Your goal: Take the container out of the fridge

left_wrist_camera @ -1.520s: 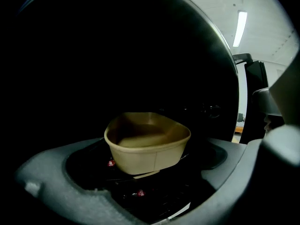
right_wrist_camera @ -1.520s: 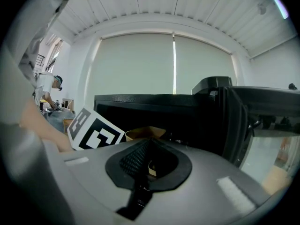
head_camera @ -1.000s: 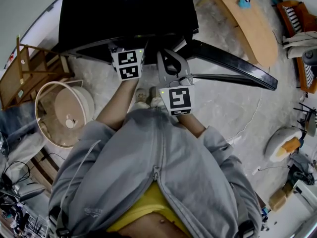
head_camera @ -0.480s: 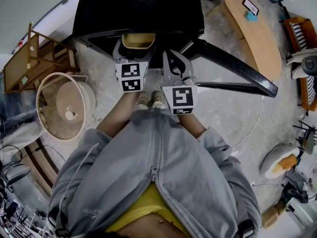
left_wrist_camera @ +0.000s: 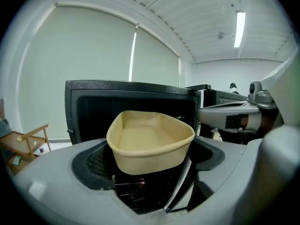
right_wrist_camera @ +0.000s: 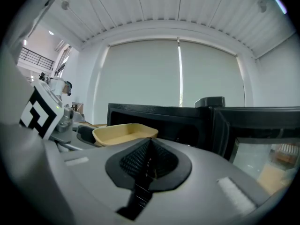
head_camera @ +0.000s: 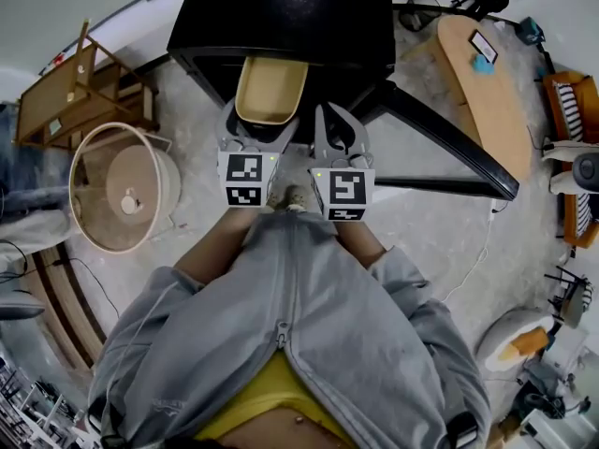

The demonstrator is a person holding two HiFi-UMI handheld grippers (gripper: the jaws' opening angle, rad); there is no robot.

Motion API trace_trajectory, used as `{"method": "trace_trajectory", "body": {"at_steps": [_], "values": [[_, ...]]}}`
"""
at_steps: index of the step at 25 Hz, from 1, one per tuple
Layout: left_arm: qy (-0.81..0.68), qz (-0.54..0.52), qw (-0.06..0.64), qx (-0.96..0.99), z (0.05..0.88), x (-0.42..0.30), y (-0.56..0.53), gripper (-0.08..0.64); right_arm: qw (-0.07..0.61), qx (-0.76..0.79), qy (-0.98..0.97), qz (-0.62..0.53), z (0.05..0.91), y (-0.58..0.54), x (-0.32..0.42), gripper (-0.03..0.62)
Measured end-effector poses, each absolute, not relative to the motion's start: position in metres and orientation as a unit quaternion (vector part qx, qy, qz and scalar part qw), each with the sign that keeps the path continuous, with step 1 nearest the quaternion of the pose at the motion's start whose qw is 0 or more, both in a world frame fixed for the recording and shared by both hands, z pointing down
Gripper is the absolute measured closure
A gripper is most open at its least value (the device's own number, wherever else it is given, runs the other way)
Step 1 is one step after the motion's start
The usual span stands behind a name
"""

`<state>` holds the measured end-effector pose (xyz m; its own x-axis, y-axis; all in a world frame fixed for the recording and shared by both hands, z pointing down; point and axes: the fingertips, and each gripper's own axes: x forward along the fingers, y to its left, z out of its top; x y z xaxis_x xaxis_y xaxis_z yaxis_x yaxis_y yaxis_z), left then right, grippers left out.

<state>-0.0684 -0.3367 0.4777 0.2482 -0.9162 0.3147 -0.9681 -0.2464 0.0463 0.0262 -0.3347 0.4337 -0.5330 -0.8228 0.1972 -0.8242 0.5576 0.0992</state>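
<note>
clamps left gripper (head_camera: 259, 131) on the container (head_camera: 270, 90) near end to draw it level from the fridge (head_camera: 281, 17), right gripper (head_camera: 335, 124) clenched empty alongside.

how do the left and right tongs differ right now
The left tongs grip the tan container, one jaw on either side of it; the right tongs are shut and hold nothing. The left tongs face the opening of the black fridge; the right tongs sit beside them, nearer the open door. Both are the same grey build with a marker cube, held side by side.
</note>
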Motion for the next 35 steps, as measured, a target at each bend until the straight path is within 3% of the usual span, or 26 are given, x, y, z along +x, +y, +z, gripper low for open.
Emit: {"method": "trace_trajectory", "body": {"at_steps": [17, 35], "values": [[-0.595, 0.094, 0.126, 0.788, 0.454, -0.075, -0.261, 0.067, 0.111, 0.474, -0.874, -0.017, 0.421, -0.293, 0.042, 0.592], [-0.593, 0.085, 0.122, 0.791, 0.453, -0.085, -0.270, 0.067, 0.111, 0.473, -0.874, -0.006, 0.425, -0.295, 0.031, 0.592]]}}
